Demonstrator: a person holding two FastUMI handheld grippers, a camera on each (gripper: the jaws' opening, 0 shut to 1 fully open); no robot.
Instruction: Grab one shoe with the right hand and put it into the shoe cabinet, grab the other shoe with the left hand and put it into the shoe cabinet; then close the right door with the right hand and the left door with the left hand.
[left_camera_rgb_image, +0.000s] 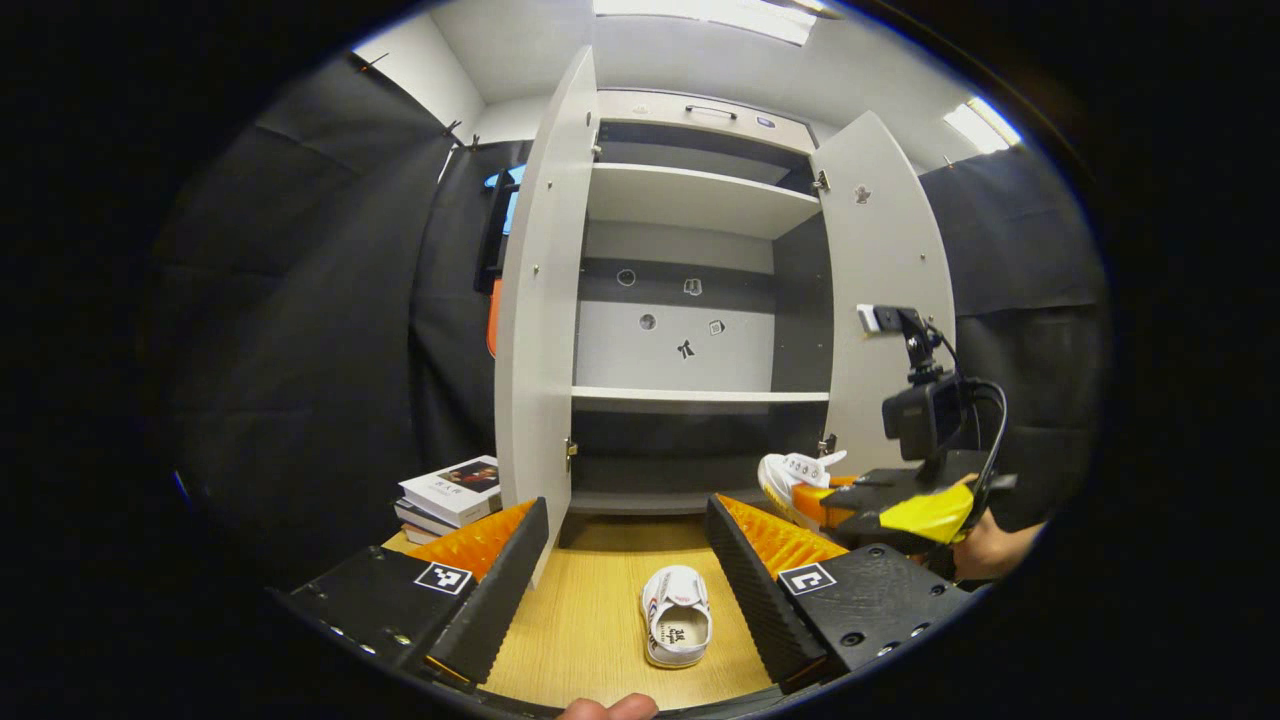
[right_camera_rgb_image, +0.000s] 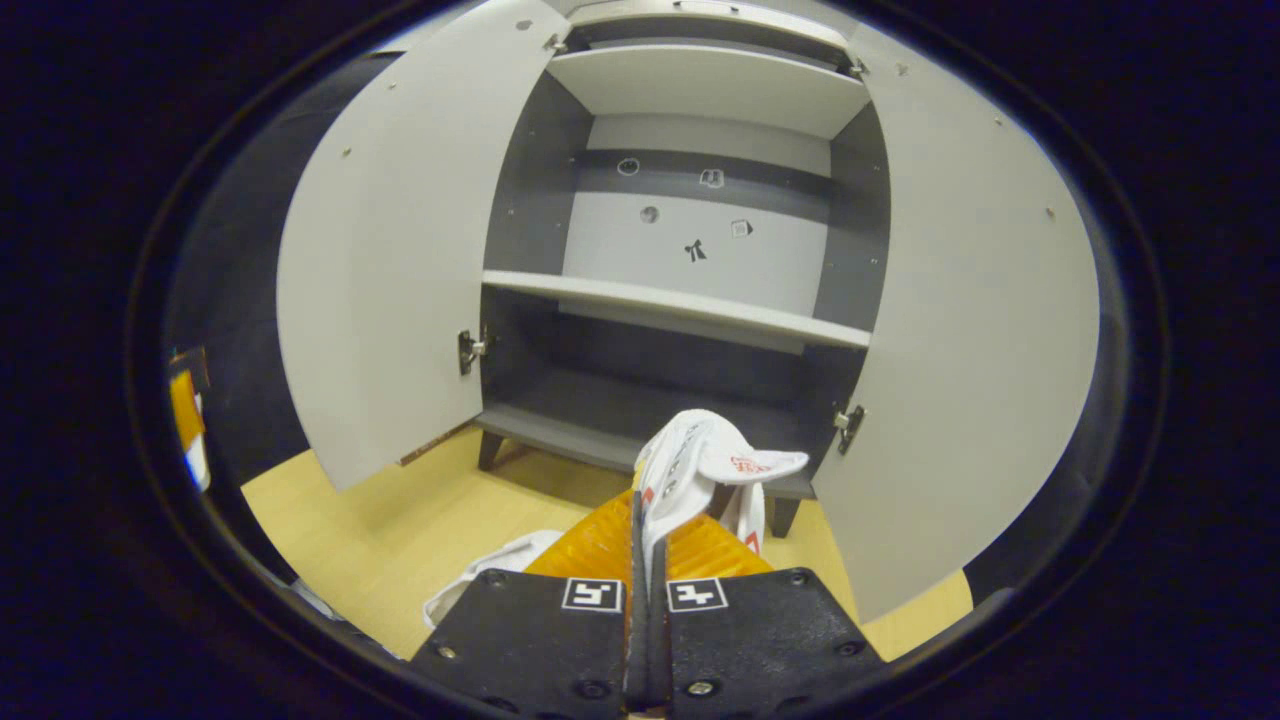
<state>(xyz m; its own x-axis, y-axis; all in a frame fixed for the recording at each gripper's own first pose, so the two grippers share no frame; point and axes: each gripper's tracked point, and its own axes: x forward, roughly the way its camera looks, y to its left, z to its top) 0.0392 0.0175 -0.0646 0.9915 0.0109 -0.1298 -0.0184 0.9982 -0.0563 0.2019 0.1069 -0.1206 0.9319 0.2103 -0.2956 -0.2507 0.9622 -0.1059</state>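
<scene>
Right gripper pinches white canvas shoe; left gripper spread over second shoe; cabinet matte grey.

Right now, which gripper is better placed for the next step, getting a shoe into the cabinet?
Right. The right gripper is shut on a white shoe, raised before the open shoe cabinet. The left gripper is open, the other shoe on the floor between its fingers.

The left hand-held gripper hangs with its jaws wide apart above a white slip-on shoe lying on the pale wooden surface. Ahead stands a grey two-door shoe cabinet, both doors open, with stacked books left of it. At its lower right, the right hand-held gripper holds a second white shoe.
</scene>
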